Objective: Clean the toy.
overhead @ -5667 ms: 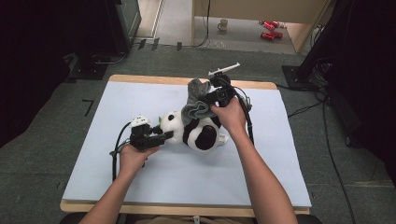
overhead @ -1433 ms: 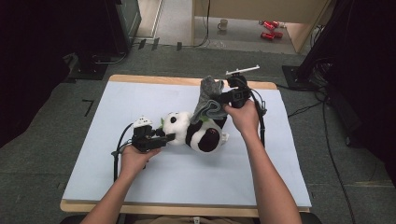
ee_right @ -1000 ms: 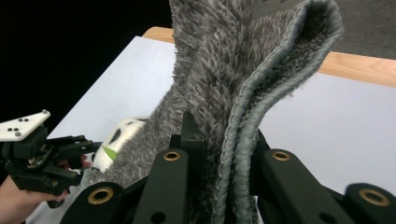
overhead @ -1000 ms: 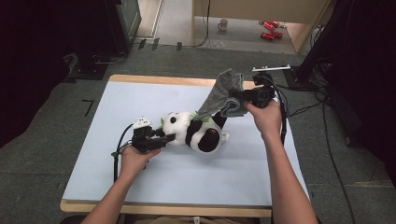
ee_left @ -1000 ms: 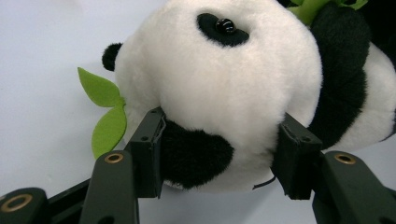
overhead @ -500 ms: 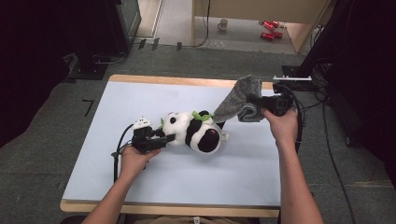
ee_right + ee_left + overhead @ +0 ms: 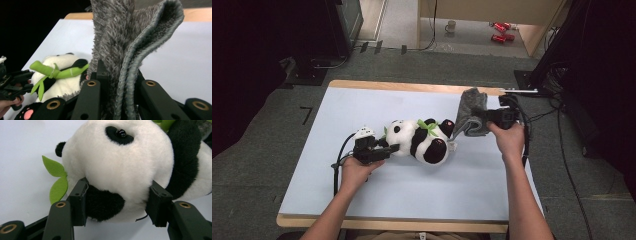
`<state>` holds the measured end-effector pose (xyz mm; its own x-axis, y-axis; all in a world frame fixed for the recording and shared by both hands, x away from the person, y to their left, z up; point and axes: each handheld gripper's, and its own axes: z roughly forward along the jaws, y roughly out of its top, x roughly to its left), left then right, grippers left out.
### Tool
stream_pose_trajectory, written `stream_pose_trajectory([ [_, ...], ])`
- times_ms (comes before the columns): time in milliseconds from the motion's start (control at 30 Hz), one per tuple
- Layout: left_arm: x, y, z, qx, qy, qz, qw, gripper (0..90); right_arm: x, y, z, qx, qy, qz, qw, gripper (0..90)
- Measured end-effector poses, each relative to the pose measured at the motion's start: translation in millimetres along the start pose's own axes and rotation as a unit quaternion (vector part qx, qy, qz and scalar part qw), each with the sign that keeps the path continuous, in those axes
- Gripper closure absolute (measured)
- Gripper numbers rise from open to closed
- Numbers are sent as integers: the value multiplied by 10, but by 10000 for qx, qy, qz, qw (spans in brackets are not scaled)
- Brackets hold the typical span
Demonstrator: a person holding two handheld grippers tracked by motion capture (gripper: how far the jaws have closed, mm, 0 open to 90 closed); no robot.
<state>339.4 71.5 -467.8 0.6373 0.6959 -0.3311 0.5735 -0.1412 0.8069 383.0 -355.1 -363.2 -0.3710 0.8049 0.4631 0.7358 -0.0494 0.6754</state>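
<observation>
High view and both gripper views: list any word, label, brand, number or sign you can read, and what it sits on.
No readable text.
The stuffed panda and grey towel bear no lettering.
A tag by the panda's rear is too small to read.
The red cans on the floor beyond the table are too small and blurred to read.
A dark mark on the floor left of the table looks like tape, not a legible character.

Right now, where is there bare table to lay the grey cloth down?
Open: the white table behind the panda, and the wide near strip in front of it. Crowded: around the panda's head at the left gripper and beside the grey cloth in the right gripper.
</observation>
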Motion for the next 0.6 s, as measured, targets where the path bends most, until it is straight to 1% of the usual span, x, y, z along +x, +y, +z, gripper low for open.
stream_pose_trajectory([
  [33,1,-1,0,-5,-4,-3,10000,441,66,-28,164,95,168,28,9998,779],
  [67,0,-1,0,-5,-2,-3,10000,441,95,-35,220,141,192,5,9997,779],
  [167,3,0,-1,3,-6,-3,10000,441,233,-58,438,339,281,-163,9989,775],
  [200,3,0,-1,3,-6,-3,10000,441,233,-58,438,339,281,-163,9989,775],
  [233,3,0,-1,6,-7,-2,10000,441,303,-83,549,446,289,-220,9983,764],
  [267,3,0,-1,6,-7,-2,10000,441,325,-96,588,484,280,-269,9981,761],
  [300,2,0,-1,3,-3,-5,10000,441,325,-96,588,484,280,-269,9981,761],
  [333,0,1,1,2,3,-3,10000,441,370,-153,675,523,186,-409,9976,758],
  [400,-2,1,2,-5,3,-1,10000,440,377,-203,715,536,135,-502,9972,763],
  [433,-7,0,5,-30,-7,-7,10000,438,377,-235,726,544,38,-626,9965,767],
  [467,-7,0,5,-30,-7,-7,10000,438,377,-235,726,544,38,-626,9965,767],
  [533,-11,0,5,-40,-11,-16,10000,437,356,-279,715,565,-126,-731,9956,772],
  [567,-12,0,5,-41,-6,-8,10000,437,315,-306,691,556,-139,-654,9962,773],
  [600,-12,0,5,-41,-6,-8,10000,437,315,-306,691,556,-139,-654,9962,773],
])
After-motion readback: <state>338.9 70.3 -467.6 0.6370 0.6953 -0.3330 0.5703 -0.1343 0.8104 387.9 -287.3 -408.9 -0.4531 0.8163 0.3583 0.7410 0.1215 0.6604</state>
